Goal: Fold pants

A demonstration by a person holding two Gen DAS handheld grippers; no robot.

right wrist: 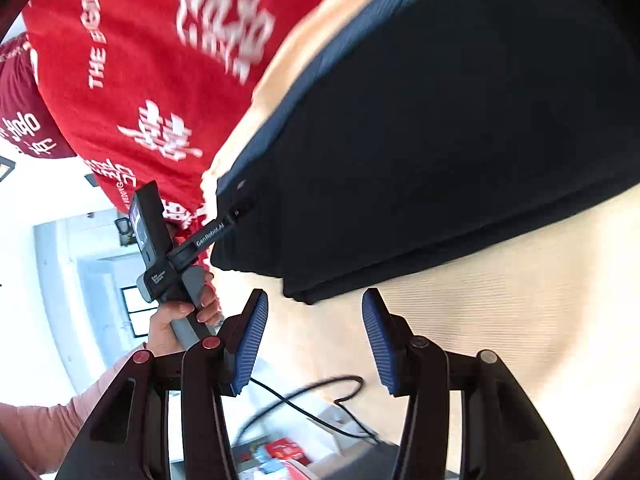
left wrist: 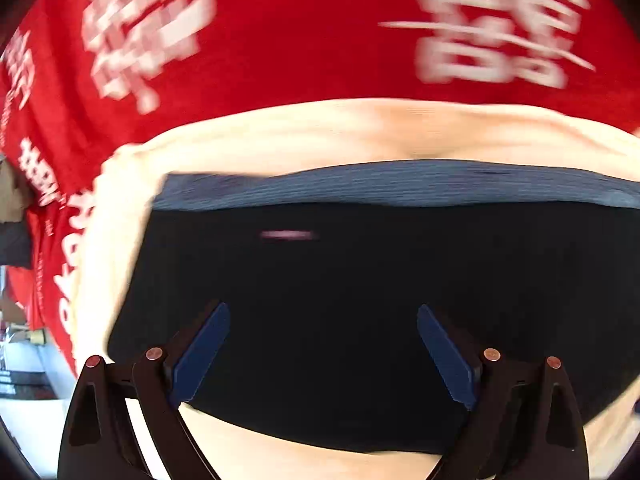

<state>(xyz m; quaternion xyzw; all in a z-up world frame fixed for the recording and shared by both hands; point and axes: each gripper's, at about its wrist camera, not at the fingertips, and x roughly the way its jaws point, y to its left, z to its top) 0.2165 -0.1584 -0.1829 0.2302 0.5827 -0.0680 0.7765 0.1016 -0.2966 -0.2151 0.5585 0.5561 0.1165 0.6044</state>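
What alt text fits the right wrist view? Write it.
Folded dark navy fabric pants lie on a cream cloth surface, with the right tongs open and empty just short of the pants' near corner. A hand holds the left tongs at their far corner.

Your pants (left wrist: 360,300), folded flat
They're dark navy, stacked in neat layers with a ribbed grey-blue waistband (left wrist: 400,186) along one edge, lying on the cream cloth (right wrist: 500,300).
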